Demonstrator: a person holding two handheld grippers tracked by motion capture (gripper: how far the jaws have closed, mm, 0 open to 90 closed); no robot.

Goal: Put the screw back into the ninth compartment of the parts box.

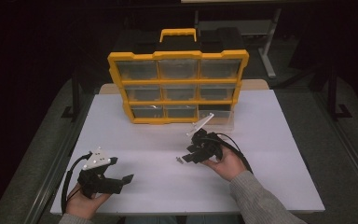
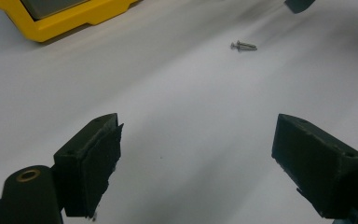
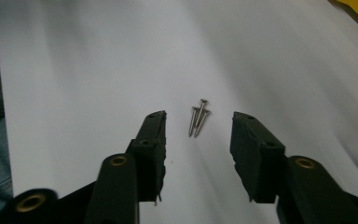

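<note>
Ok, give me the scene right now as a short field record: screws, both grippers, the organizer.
screws: small cluster lying on the white table, in front of the organizer
right gripper: jaws part open, one on each side of the screws, not touching them
left gripper: jaws wide open, nothing between them, off to the left
organizer: yellow drawer case standing upright at the table's far side
bottom right drawer: pulled out
</note>
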